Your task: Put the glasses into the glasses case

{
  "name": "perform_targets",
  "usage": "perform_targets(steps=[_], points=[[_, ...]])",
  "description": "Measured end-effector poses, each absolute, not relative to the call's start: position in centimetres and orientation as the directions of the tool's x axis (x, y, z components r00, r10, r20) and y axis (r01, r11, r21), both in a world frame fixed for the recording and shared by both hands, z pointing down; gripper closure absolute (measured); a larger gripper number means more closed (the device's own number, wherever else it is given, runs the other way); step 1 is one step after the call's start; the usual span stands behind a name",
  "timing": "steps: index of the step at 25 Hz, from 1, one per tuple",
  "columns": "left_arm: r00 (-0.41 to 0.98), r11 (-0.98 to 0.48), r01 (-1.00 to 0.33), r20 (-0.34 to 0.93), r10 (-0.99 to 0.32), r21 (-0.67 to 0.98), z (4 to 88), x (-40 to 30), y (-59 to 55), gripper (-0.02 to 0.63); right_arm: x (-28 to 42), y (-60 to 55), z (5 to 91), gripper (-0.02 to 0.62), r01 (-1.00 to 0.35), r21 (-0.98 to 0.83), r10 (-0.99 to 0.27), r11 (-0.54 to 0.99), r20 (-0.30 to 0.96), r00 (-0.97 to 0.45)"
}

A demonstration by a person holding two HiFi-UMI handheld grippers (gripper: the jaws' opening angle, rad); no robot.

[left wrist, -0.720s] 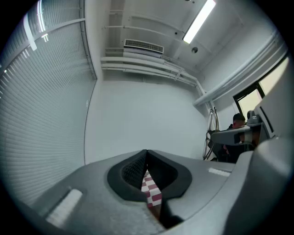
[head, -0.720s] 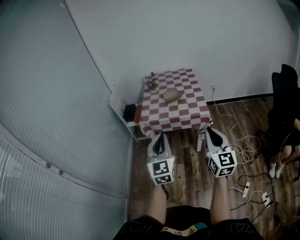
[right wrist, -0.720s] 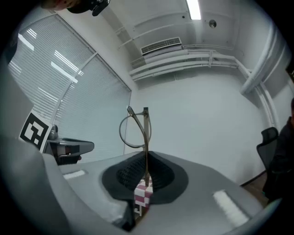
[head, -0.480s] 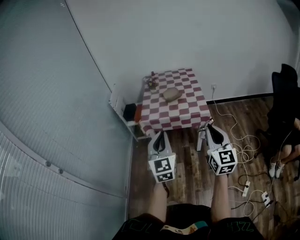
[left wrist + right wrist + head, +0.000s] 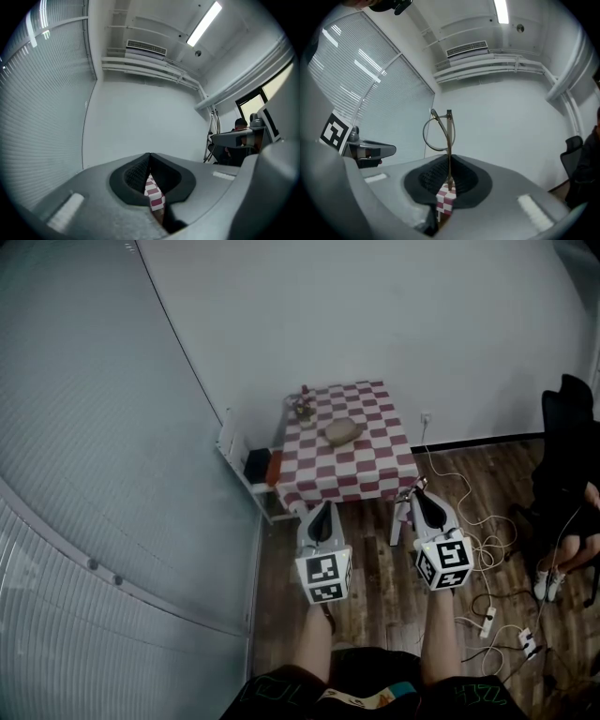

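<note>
The beige glasses case [image 5: 344,430] lies shut on a small table with a red-and-white checked cloth [image 5: 349,474], some way in front of me. My right gripper [image 5: 419,495] hangs before the table's front right corner. In the right gripper view this gripper [image 5: 449,159] is shut on thin wire-framed glasses [image 5: 438,133], which stand up out of the jaws. My left gripper [image 5: 323,512] hangs level with it near the front left corner. In the left gripper view it [image 5: 149,157] is shut with nothing in it.
A small dark object [image 5: 302,409] stands at the table's back left corner. A white shelf unit [image 5: 246,463] stands left of the table by the blinds. Cables and power strips [image 5: 489,617] lie on the wood floor at right, by a black chair [image 5: 565,451].
Both grippers have edged slightly forward toward the table. The glasses stay gripped in the right one.
</note>
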State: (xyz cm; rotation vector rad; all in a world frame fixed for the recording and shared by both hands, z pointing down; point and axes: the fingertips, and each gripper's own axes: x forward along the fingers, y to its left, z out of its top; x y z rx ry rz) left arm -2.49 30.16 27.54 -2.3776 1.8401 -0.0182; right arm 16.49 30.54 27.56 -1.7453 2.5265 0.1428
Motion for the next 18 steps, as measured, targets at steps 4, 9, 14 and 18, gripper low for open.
perform_targets(steps=[4, 9, 14, 18], points=[[0.231, -0.221, -0.962, -0.042, -0.972, -0.16, 28.1, -3.0, 30.3, 0.598, 16.4, 30.5, 27.8, 0.578, -0.93, 0.03, -0.925, 0.365, -0.104, -0.366], [0.201, -0.197, -0.966, -0.012, -0.979, -0.167, 28.9, -4.6, 30.1, 0.598, 14.9, 30.0, 28.3, 0.578, -0.919, 0.034, -0.913, 0.392, -0.104, -0.394], [0.215, -0.216, -0.969, 0.02, -0.976, -0.122, 31.2, -5.6, 30.0, 0.598, 13.6, 29.3, 29.7, 0.578, -0.906, 0.012, -0.901, 0.422, -0.107, -0.421], [0.26, -0.259, -0.961, 0.0, -0.966, -0.099, 32.2, -5.5, 28.8, 0.598, 12.4, 27.6, 31.0, 0.578, -0.898, 0.011, -0.894, 0.44, -0.093, -0.439]])
